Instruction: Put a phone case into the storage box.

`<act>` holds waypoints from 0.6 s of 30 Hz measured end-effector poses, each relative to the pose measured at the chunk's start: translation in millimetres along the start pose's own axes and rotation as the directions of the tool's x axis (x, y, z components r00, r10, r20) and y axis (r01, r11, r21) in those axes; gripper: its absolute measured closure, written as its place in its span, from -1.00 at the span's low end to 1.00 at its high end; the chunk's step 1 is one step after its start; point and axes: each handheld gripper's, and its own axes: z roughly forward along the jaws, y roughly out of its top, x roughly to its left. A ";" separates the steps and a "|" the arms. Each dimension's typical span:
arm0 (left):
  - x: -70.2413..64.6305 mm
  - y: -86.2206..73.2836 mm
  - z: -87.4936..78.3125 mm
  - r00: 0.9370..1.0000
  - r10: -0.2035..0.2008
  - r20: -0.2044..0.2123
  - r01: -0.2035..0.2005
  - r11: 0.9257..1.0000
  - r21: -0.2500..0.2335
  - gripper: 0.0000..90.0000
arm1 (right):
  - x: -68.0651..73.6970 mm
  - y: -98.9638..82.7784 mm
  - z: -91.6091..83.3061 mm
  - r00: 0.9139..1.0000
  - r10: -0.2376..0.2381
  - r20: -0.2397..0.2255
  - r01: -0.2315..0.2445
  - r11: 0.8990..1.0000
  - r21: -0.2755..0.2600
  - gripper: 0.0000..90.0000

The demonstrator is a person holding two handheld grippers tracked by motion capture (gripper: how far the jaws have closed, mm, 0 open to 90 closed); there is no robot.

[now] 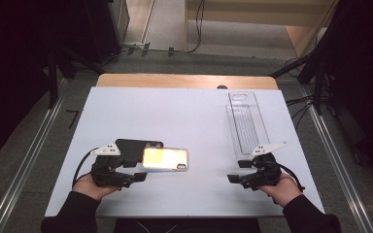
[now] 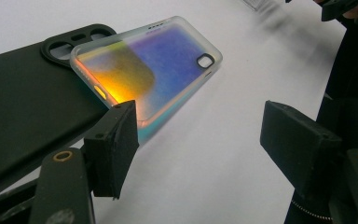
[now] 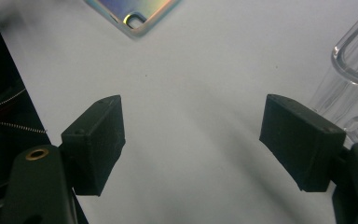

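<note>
An iridescent phone case lies flat on the white table, glowing orange and violet. It overlaps the edge of a black phone case on its left. My left gripper rests on the table just left of both cases, open, with nothing between its jaws. One of its fingers sits close to the iridescent case's near edge. My right gripper stands open near the table's front right, over bare table. A corner of the iridescent case shows beyond it.
A long clear plastic tray lies at the table's right, running front to back, just behind my right gripper. A wooden strip edges the far side. Dark stands and cables surround the table on the floor.
</note>
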 end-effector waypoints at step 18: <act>1.1 -0.4 2.1 1.000 0.014 -0.009 -0.014 1.000 0.008 -0.39 | -6.5 0.4 2.2 1.000 0.002 0.012 -0.002 1.000 0.003 -0.55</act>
